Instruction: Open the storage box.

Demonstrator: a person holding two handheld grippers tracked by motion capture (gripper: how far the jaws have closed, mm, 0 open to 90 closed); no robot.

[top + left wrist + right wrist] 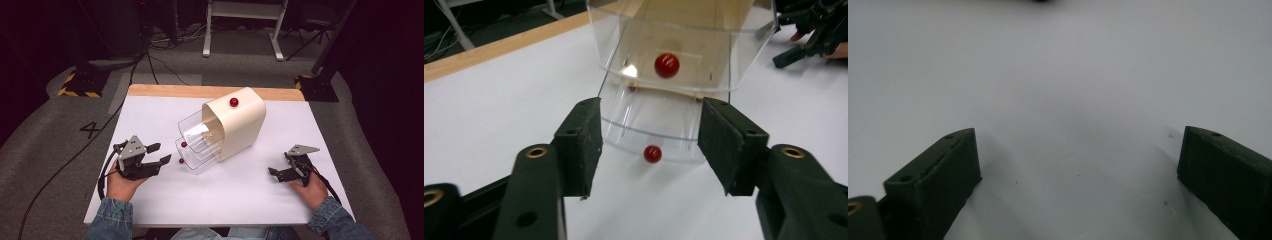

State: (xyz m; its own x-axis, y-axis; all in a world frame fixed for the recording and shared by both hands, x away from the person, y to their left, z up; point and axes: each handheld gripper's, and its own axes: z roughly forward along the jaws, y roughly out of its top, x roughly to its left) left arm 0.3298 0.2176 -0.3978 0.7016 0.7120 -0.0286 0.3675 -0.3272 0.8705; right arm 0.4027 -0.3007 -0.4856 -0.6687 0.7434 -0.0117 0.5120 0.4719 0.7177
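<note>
Left gripper (159, 154) held low over the white table (150, 200), jaws spread apart, nothing between them. Pointed rightward at the cream cabinet (240, 125) lying just ahead, its two clear drawers (200, 140) pulled partway out toward that gripper. Lower drawer's red knob (652, 153) sat straight ahead in the left gripper view, centred in the gap between the pads (581, 145), close but not touched; upper drawer's red knob (667, 65) stood above and farther on. Drawers' long axis ran roughly along the gripper's own pointing line, so likely a straight push or a pinch on the lower knob, with no sideways shift needed. Third red knob (234, 102) seen on the cabinet's top face, away from both tools.

Right gripper (278, 173) rested on the table off the cabinet's far side, well apart from it, jaws likewise wide open and empty, bare white surface before them in the right gripper view. Left hand (120, 182) judged clearly the nearer to the drawer fronts; right hand (312, 187) behind the cabinet's closed flank.
</note>
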